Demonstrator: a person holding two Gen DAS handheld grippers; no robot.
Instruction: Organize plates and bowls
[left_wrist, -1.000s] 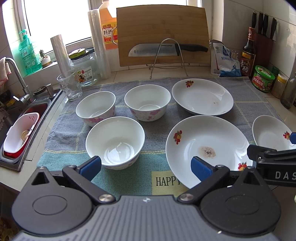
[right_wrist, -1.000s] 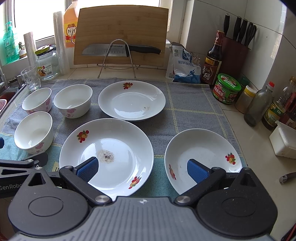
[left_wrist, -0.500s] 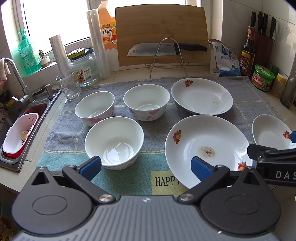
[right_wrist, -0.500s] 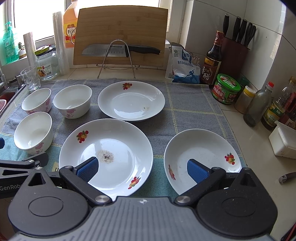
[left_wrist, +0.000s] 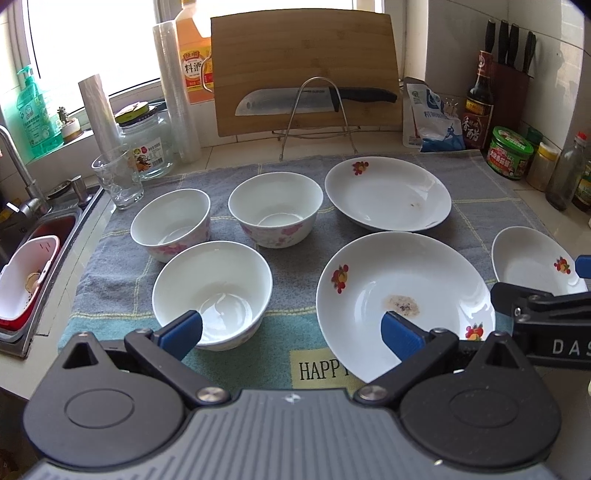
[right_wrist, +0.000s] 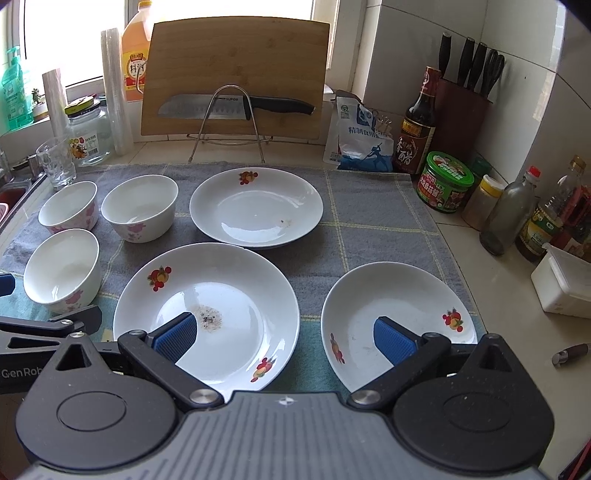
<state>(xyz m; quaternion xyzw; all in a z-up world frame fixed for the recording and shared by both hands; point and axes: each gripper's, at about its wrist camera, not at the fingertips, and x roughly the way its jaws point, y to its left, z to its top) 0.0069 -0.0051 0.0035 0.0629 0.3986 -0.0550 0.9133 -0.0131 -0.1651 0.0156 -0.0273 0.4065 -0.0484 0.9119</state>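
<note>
My left gripper (left_wrist: 291, 328) spread wide, empty, my right gripper (right_wrist: 284, 332) likewise, three bowls (left_wrist: 212, 291) left on towel (right_wrist: 369, 221), three plates (right_wrist: 207, 314) right, largest soiled

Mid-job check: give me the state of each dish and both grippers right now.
Left gripper: open, holding nothing.
Right gripper: open, holding nothing.
Three bowls: upright, unstacked.
Near plate: crumbs at centre.
Far plate: small specks.
Right plate: unstacked, faint marks.
Glass jar: lid on.
</note>
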